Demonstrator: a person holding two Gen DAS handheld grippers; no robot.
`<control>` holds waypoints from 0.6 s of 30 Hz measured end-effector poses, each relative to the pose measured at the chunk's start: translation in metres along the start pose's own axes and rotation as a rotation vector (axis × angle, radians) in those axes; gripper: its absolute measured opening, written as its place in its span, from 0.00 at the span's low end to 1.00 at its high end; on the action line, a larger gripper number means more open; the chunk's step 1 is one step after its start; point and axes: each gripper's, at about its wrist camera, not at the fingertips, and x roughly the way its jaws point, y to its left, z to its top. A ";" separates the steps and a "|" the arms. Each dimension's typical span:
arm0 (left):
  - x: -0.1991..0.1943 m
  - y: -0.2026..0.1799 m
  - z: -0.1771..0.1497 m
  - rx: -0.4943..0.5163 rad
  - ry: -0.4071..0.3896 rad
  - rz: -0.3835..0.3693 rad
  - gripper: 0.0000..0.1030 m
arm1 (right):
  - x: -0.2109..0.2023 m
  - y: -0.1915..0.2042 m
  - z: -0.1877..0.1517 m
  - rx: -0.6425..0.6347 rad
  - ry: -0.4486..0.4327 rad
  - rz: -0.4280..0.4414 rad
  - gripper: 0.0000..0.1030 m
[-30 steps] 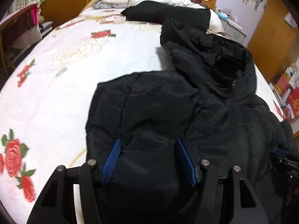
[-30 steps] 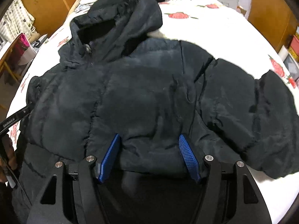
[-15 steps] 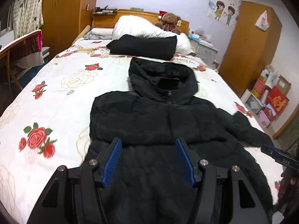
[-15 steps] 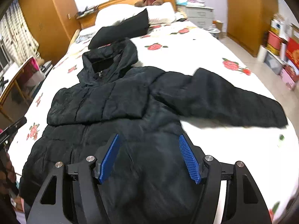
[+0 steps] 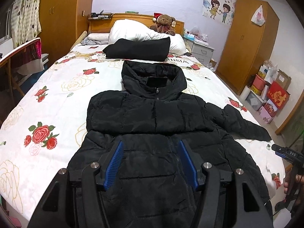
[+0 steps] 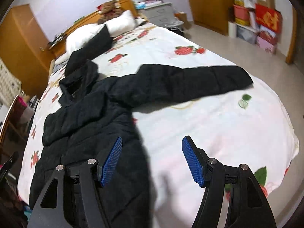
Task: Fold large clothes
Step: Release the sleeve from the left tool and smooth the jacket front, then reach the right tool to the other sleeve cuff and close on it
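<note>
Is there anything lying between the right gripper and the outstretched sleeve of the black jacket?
Nothing visible does. Only bare floral bedspread lies between the open right gripper and the sleeve of the jacket.

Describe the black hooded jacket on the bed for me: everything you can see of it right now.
The black jacket is a quilted, puffy coat of slightly shiny fabric, lying front up on the floral bedspread, zipped, hood toward the pillows. One sleeve is folded across the chest; the other sleeve stretches flat out sideways. The hem reaches the bed's near edge. Neither the left tongs nor the right tongs grip it.
</note>
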 end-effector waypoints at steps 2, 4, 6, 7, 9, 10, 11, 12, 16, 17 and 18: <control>0.006 -0.005 0.002 0.011 0.000 0.002 0.60 | 0.006 -0.013 0.003 0.026 0.010 0.001 0.64; 0.012 -0.011 0.003 0.016 0.005 0.003 0.60 | 0.010 -0.025 0.006 0.049 0.009 -0.015 0.64; 0.020 -0.016 0.005 0.015 0.011 0.000 0.60 | 0.016 -0.040 0.010 0.088 0.014 -0.025 0.64; 0.025 -0.017 0.006 0.014 0.012 -0.001 0.60 | 0.020 -0.049 0.013 0.113 0.019 -0.029 0.64; 0.033 -0.021 0.010 0.014 0.015 -0.001 0.60 | 0.029 -0.065 0.019 0.154 0.027 -0.042 0.64; 0.038 -0.023 0.011 0.016 0.017 -0.001 0.60 | 0.032 -0.070 0.022 0.162 0.027 -0.046 0.64; 0.043 -0.025 0.013 0.019 0.020 0.000 0.60 | 0.037 -0.078 0.026 0.173 0.024 -0.057 0.64; 0.047 -0.026 0.015 0.022 0.022 0.000 0.60 | 0.041 -0.085 0.029 0.183 0.023 -0.068 0.64; 0.069 -0.035 0.022 0.035 0.032 0.011 0.60 | 0.063 -0.115 0.044 0.234 0.030 -0.094 0.64; 0.076 -0.036 0.023 0.037 0.037 0.013 0.60 | 0.070 -0.123 0.048 0.249 0.033 -0.103 0.64; 0.081 -0.036 0.025 0.038 0.041 0.014 0.60 | 0.076 -0.129 0.051 0.261 0.037 -0.107 0.64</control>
